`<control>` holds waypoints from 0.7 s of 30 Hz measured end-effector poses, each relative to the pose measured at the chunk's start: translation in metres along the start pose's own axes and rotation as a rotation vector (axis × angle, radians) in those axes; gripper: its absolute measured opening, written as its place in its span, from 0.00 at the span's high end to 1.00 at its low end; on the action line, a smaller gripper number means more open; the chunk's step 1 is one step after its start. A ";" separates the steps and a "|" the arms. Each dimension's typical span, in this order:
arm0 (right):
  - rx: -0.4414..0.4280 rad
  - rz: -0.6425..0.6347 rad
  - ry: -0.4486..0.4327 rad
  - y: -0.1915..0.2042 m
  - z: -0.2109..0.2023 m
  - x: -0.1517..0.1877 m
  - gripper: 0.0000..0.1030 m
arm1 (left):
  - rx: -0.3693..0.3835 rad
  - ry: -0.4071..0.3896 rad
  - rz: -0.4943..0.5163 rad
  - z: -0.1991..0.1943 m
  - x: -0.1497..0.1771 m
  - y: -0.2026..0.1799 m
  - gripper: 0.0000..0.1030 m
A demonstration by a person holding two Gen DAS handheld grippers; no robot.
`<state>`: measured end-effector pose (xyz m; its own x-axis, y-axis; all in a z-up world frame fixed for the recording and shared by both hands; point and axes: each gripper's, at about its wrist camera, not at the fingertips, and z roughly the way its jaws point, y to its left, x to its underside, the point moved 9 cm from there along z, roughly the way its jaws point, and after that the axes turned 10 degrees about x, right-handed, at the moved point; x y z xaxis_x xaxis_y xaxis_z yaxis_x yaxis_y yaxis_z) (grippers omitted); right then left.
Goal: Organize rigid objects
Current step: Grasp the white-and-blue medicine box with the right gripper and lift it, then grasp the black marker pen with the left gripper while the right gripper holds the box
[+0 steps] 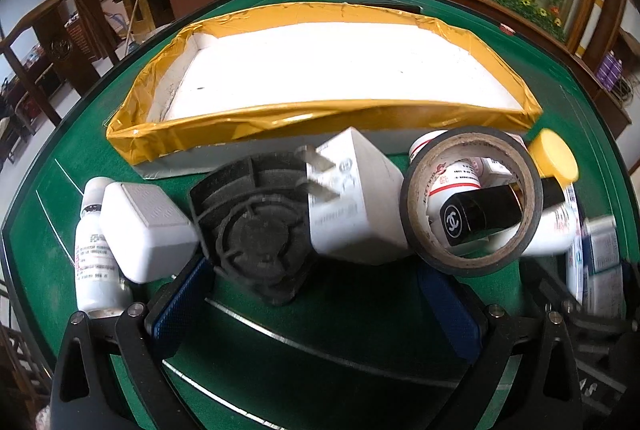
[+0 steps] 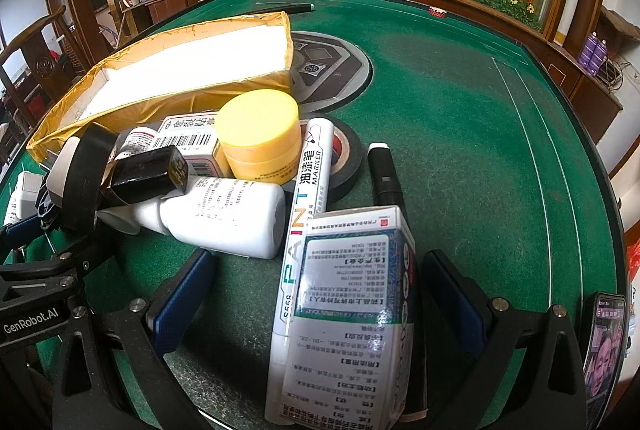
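A heap of small things crowds the lower half of both views on the green surface (image 1: 360, 294). In the left view, centre frame, a white plug adapter (image 1: 352, 201) leans against a black fan-like disc (image 1: 252, 230), with a white charger block (image 1: 146, 230) and a small white bottle (image 1: 94, 250) to the left. Right of centre a roll of black tape (image 1: 474, 201) stands on edge, a black lipstick case (image 1: 480, 216) showing through its hole. Behind them all, filling the middle of the frame, sits the yellow-taped tray (image 1: 280, 121).

Over to the right view: a medicine box (image 2: 352, 310) lies lower centre, touching a white paint marker (image 2: 300, 230); a yellow-lidded jar (image 2: 260, 137) sits above a white bottle on its side (image 2: 224, 216).

The left hand-held gripper (image 1: 316, 310) is spread wide, gripping nothing. The right hand-held gripper (image 2: 320, 294) gapes wide too, box and marker lying between its fingers, untouched.
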<state>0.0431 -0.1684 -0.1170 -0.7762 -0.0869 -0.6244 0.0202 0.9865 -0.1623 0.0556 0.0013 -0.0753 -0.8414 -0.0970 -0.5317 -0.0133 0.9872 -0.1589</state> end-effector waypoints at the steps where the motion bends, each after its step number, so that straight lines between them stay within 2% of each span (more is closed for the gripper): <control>1: 0.002 0.006 0.002 0.000 0.000 0.000 0.00 | 0.001 0.009 0.001 0.001 -0.001 0.000 0.00; 4: -0.020 -0.030 0.042 0.002 -0.002 0.003 0.00 | 0.003 0.094 0.006 -0.004 0.006 0.000 0.00; 8: -0.045 -0.027 0.086 -0.001 -0.016 0.013 0.00 | 0.018 0.070 0.042 -0.032 0.008 -0.007 0.00; 12: -0.074 -0.028 0.053 -0.009 -0.045 0.016 0.00 | 0.046 0.046 0.099 -0.061 0.011 -0.014 0.00; 16: -0.113 -0.047 0.015 -0.009 -0.070 0.012 0.00 | 0.049 0.084 0.109 -0.072 0.018 -0.012 0.00; 21: -0.129 -0.058 -0.001 -0.007 -0.079 0.007 0.00 | 0.040 0.106 0.120 -0.080 0.020 -0.016 0.00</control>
<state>-0.0123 -0.1653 -0.0595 -0.7734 -0.1441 -0.6173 -0.1059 0.9895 -0.0983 -0.0045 -0.0065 -0.0170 -0.8878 0.0373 -0.4588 0.1103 0.9849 -0.1334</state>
